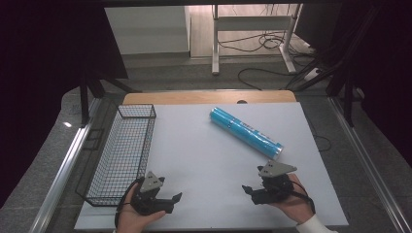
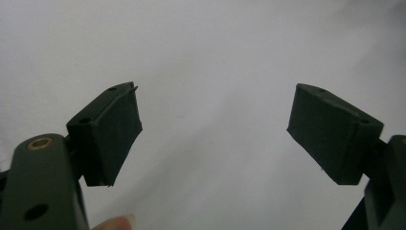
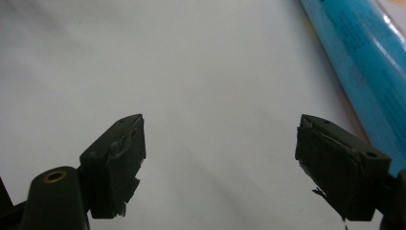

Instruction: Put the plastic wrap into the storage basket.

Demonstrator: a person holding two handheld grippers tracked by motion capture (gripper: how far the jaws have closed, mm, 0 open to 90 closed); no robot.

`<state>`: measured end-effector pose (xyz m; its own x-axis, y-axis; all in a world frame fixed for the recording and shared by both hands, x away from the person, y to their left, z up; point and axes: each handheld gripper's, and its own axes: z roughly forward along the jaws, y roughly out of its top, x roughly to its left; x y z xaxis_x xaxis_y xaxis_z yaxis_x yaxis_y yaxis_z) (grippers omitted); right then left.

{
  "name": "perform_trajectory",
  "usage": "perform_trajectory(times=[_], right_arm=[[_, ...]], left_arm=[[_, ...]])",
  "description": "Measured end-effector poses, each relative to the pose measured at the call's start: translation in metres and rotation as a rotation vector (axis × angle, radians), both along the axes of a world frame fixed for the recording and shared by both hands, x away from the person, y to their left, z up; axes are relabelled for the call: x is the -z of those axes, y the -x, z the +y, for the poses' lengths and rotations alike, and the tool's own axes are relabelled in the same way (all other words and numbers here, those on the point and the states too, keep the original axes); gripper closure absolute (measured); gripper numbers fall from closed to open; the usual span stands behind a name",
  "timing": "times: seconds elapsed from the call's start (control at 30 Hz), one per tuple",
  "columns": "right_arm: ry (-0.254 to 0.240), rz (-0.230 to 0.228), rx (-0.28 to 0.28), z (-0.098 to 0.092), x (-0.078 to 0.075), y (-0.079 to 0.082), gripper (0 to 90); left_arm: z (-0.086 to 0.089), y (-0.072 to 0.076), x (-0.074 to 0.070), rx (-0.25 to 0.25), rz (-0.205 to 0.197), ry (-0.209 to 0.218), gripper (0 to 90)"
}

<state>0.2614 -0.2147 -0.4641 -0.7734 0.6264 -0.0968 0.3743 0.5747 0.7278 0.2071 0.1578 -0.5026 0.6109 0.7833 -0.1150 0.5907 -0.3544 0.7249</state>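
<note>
Both tongs, left (image 1: 165,194) and right (image 1: 256,190), stand open and empty over the white tabletop (image 1: 204,160). A blue tube (image 1: 246,132) lies just beyond the right tongs. A wire basket (image 1: 122,150) sits left.

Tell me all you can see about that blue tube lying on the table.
The blue tube is a long, slim cylinder with a glossy, plastic-looking wrap and small print I cannot read. It lies flat and slantwise on the white table top, one end toward the far middle, the other toward the near right. In the right gripper view it runs along the picture's right edge. Nothing holds it, and it lies apart from the wire basket.
</note>
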Motion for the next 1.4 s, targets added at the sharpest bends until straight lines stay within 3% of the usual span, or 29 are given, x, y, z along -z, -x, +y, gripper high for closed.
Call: perform_trajectory(times=[0.3,0.47,0.77,0.93,0.97,1.03,1.17,1.4], right_arm=[[-0.019,0.02,0.012,0.007,-0.02,-0.032,17.2],[0.004,0.027,0.017,0.008,-0.028,-0.051,16.1],[0.064,0.041,0.076,-0.002,-0.035,-0.1,15.9],[0.097,0.058,0.085,-0.002,-0.035,-0.12,15.7],[0.118,0.071,0.086,0.0,-0.034,-0.131,15.2],[0.125,0.078,0.083,0.001,-0.033,-0.134,15.2],[0.185,0.102,0.079,0.006,-0.024,-0.157,15.1],[0.217,0.13,0.063,0.015,-0.013,-0.183,17.6]], left_arm=[[-0.006,0.002,-0.002,0.027,-0.008,-0.001,18.2],[-0.008,0.004,-0.001,0.031,0.0,0.001,18.2],[-0.009,0.004,-0.001,0.033,0.002,-0.001,18.2],[-0.009,0.004,0.0,0.03,0.005,0.001,18.2],[-0.009,0.004,0.0,0.029,0.003,0.002,18.2],[-0.009,0.004,0.0,0.029,0.003,0.002,18.2],[-0.01,0.004,0.001,0.033,0.007,-0.002,18.3],[-0.011,0.004,0.002,0.034,0.008,-0.004,18.3]])
